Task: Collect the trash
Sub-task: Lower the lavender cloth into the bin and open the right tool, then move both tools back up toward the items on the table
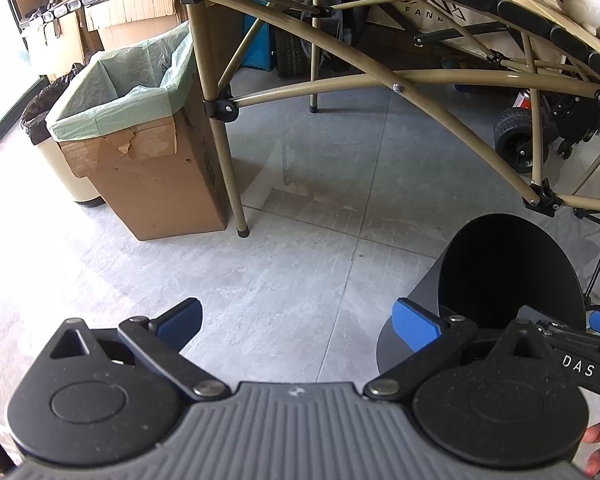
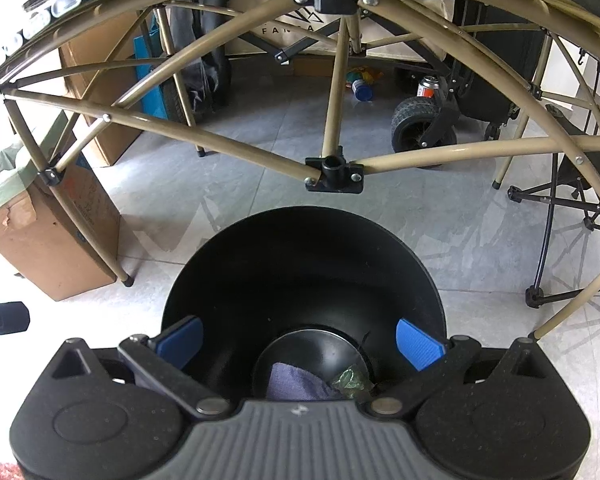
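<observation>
A black round bin (image 2: 304, 276) stands on the floor right below my right gripper (image 2: 300, 340), which is open with its blue fingers over the bin's mouth and holds nothing. At the bin's bottom lie a bluish-grey cloth-like piece (image 2: 292, 382) and a small green crumpled wrapper (image 2: 350, 380). In the left wrist view the same bin (image 1: 508, 272) is at the lower right, just beyond the right finger. My left gripper (image 1: 300, 324) is open and empty above the grey floor tiles.
A cardboard box lined with a green bag (image 1: 140, 120) stands at the left beside a table leg (image 1: 228, 152). A beige bin with a black liner (image 1: 48, 128) is behind it. The folding table's tan frame (image 2: 332, 168) spans overhead. A wheeled cart (image 2: 424, 128) is behind.
</observation>
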